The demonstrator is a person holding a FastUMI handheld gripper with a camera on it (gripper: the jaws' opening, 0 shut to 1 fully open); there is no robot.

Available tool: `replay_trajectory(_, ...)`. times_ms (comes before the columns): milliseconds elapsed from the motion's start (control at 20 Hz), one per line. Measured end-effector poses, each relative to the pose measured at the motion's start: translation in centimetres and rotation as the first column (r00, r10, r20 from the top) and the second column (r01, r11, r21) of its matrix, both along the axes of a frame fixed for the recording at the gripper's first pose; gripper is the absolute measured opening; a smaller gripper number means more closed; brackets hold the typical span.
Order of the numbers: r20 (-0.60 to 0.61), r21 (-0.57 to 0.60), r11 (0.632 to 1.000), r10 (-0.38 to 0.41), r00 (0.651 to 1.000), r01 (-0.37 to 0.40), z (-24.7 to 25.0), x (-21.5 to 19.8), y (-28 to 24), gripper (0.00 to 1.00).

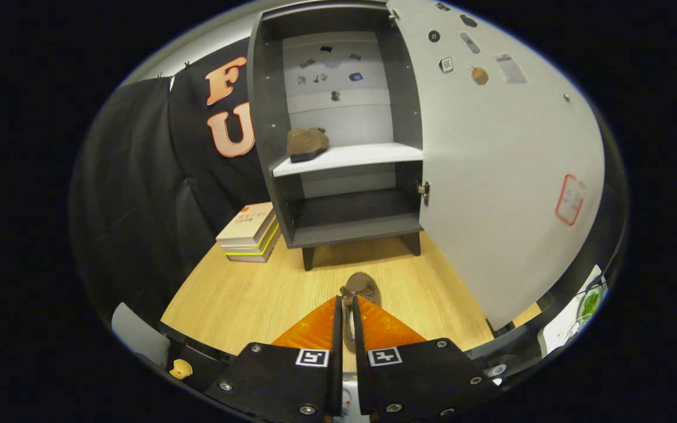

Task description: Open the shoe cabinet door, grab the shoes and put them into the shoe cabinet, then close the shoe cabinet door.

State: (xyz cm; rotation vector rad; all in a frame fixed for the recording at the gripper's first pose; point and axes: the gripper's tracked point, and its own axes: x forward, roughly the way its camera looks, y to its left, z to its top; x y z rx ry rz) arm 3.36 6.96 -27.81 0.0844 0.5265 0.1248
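The dark grey shoe cabinet (344, 229) stands on the wooden table, its white door (509, 176) swung wide open to the right. One brown shoe (307, 143) rests on the cabinet's white middle shelf (368, 156), toward the left. A second brown shoe (361, 289) is pinched between my fingers, its toe sticking out just ahead of the fingertips, in front of the cabinet's feet. My gripper (345, 301) is shut on this shoe, with the two fingers pressed close on its sides. The lower compartment of the cabinet is empty.
A stack of books (250, 232) lies left of the cabinet against the black cloth wall. The open door blocks the right side of the table (227, 299). A small yellow object (181, 369) sits low at the left, beside my gripper's body.
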Motion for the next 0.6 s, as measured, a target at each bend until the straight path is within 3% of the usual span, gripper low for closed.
replay_trajectory(450,-0.201,0.020,0.998,0.058,0.978,-0.055,-11.4,4.7,3.1,0.11)
replay_trajectory(600,-0.251,-0.011,0.998,0.063,0.966,-0.068,-14.2,6.2,3.2,0.17)
